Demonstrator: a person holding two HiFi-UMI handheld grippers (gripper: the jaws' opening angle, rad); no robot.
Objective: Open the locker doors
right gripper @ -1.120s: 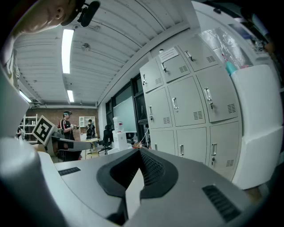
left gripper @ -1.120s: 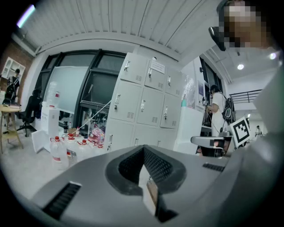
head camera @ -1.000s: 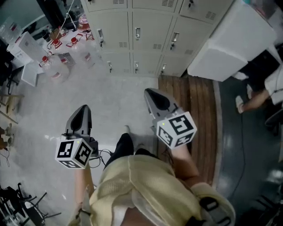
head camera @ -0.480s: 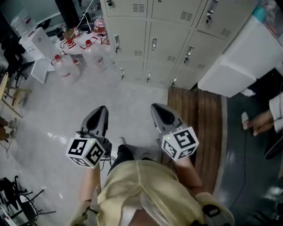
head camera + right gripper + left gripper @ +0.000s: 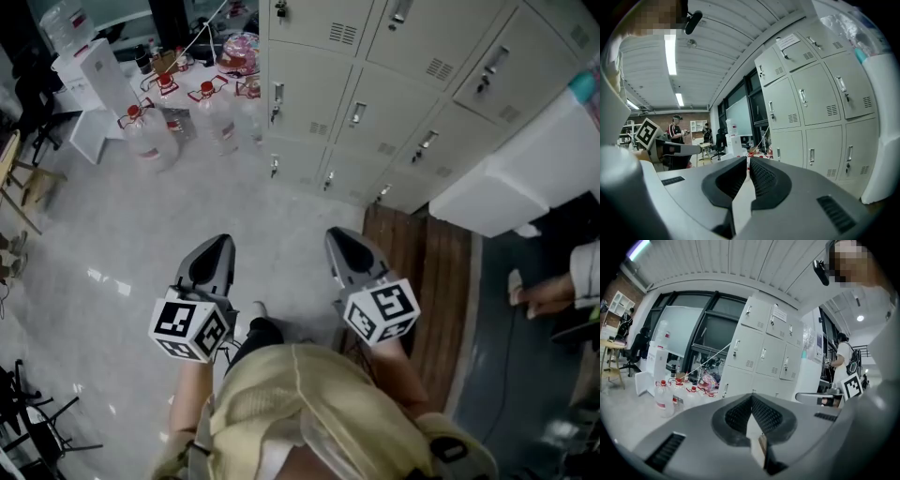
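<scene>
A bank of beige lockers (image 5: 375,103) with all doors closed stands ahead, each door with a small metal handle (image 5: 357,114). My left gripper (image 5: 223,242) is held over the floor, shut and empty, well short of the lockers. My right gripper (image 5: 336,234) is beside it, also shut with nothing in it. In the left gripper view the shut jaws (image 5: 751,397) point at the lockers (image 5: 761,352) across open floor. In the right gripper view the shut jaws (image 5: 748,159) point at the locker doors (image 5: 811,103), still at a distance.
Large water bottles with red caps (image 5: 145,136) stand on the floor left of the lockers. A white cabinet (image 5: 511,183) juts out at the right, next to a wooden floor strip (image 5: 422,281). A person's legs (image 5: 553,286) show at far right. A chair base (image 5: 28,422) sits lower left.
The lockers have drawn nearer and slid right in the head view. The left gripper has moved closer to the right one. Both stay shut.
</scene>
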